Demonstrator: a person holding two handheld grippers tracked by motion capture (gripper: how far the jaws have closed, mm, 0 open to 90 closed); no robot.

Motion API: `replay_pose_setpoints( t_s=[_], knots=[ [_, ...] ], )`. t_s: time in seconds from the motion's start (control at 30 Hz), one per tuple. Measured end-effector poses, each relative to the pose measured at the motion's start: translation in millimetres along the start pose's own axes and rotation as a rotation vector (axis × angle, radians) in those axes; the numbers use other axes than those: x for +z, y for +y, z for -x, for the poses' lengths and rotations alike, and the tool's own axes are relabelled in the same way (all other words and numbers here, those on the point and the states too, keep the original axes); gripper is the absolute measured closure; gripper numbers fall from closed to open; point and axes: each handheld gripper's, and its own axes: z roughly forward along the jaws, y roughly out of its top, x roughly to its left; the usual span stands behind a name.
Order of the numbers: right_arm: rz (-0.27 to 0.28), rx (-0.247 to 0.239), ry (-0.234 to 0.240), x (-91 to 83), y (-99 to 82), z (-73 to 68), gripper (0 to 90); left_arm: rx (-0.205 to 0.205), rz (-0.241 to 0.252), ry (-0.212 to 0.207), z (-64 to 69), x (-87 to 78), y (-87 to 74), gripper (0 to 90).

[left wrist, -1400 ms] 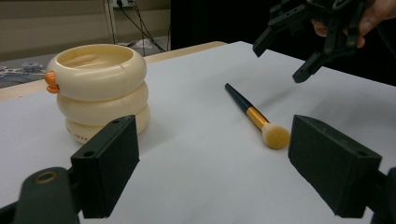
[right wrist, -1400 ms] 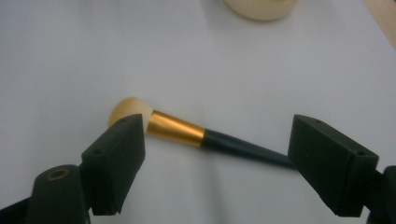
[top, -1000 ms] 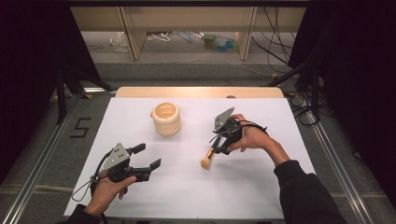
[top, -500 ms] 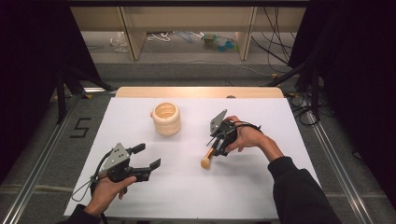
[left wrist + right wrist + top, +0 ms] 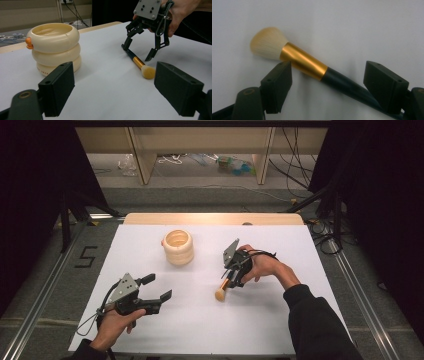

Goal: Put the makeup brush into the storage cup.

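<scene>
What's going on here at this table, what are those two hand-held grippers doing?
A person holds a gripper in each hand over a white table. The right gripper is down over a makeup brush lying flat on the table; its jaws straddle the handle, have just been closing a little and are not yet pressing on it. The left gripper waits open near the front edge. A cream ringed cup stands upright behind, untouched.

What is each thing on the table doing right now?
Makeup brush: lying flat on the white table, between the right gripper's jaws, not yet pinched.
Ring-shaped cream cup: standing upright, nothing seen inside, untouched.
Right gripper: pointing down over the brush handle, jaws open and just been closing.
Left gripper: held level above the table, jaws open, holding nothing.
</scene>
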Motion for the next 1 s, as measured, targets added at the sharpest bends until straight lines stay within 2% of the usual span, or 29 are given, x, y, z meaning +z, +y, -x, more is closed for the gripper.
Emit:
replay_pose_setpoints(
  t_s=[0.2, 0.33, 0.43, 0.5, 0.6, 0.63, 0.8, 0.9, 1.0],
  knots=[
    [-0.018, -0.019, 0.019, 7.0, 1.0, 0.3, 24.2, 0.000, 0.000, 0.001, -0.1, -0.2, 0.1, 16.6],
    [-0.018, -0.016, 0.026, 9.2, 0.3, 1.1, 25.1, -0.002, 0.002, 0.001, -0.1, -0.3, 0.1, 16.6],
    [-0.018, -0.006, 0.026, 10.8, -0.9, 2.9, 28.6, 0.005, 0.001, 0.000, -0.3, -0.3, 0.2, 16.6],
    [-0.020, 0.005, 0.045, 11.2, -1.1, 3.3, 30.9, -0.006, 0.002, 0.001, 0.3, -0.4, 0.2, 16.6],
    [-0.022, 0.005, 0.045, 10.5, -0.9, 3.7, 35.4, -0.008, 0.003, 0.001, 0.2, -0.2, 0.1, 16.6],
    [-0.022, 0.014, 0.041, 9.6, -0.7, 4.4, 39.8, -0.005, 0.003, 0.001, -0.1, -0.2, 0.2, 16.6],
    [-0.032, 0.013, 0.034, 9.1, 0.7, 4.8, 43.1, 0.010, 0.002, 0.000, -0.4, -0.5, 0.6, 16.6],
    [-0.038, 0.019, 0.038, 8.8, 1.5, 4.9, 44.9, -0.010, 0.002, 0.001, 0.4, -0.3, 0.1, 16.6],
    [-0.038, 0.024, 0.034, 8.8, 1.7, 4.8, 47.2, -0.006, 0.002, 0.002, 0.0, -0.4, 0.2, 16.6]
  ],
)
